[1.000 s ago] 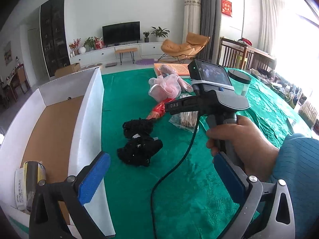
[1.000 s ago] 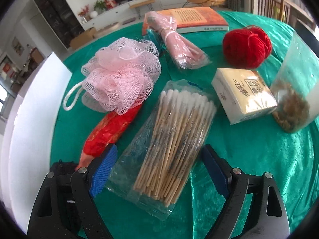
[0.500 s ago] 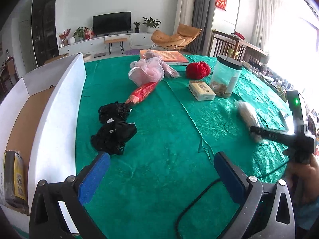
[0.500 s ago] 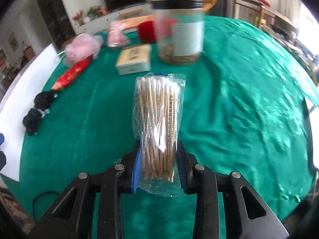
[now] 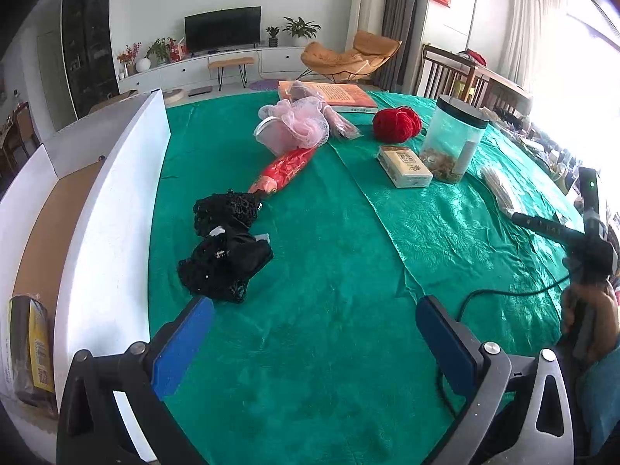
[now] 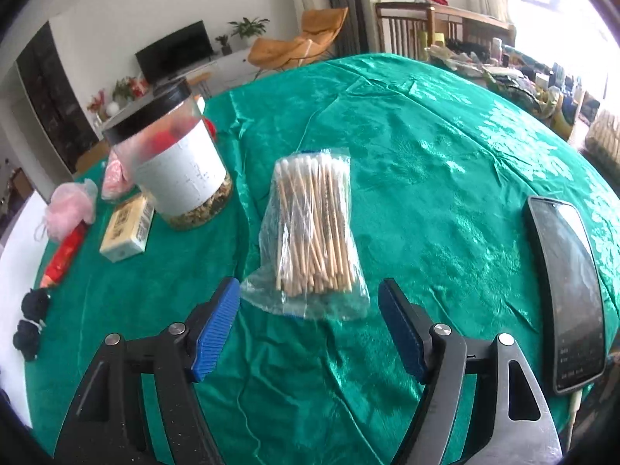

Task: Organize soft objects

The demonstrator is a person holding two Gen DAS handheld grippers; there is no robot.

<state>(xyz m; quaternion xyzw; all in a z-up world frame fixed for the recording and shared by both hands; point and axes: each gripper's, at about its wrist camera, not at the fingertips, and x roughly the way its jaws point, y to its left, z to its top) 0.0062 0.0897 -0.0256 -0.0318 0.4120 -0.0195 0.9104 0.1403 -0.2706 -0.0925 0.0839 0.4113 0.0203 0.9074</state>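
Note:
A bag of cotton swabs (image 6: 314,232) lies on the green tablecloth (image 6: 426,162), just ahead of my open, empty right gripper (image 6: 310,325); it also shows in the left wrist view (image 5: 500,190). My left gripper (image 5: 314,341) is open and empty above the cloth. Ahead of it lie two black mesh bundles (image 5: 226,240), a red pouch (image 5: 285,168), a pink bath pouf (image 5: 296,124) and a red yarn ball (image 5: 397,124).
A white-walled cardboard box (image 5: 112,209) stands at the left, with a yellow packet (image 5: 33,348) inside. A clear jar with a black lid (image 6: 174,170), a small tissue pack (image 6: 126,228) and a book (image 5: 333,95) are on the table. A phone (image 6: 569,290) lies at the right.
My right gripper has opened and let go of the cotton swab bag, which now lies on the cloth near the jar. The left gripper has barely moved.

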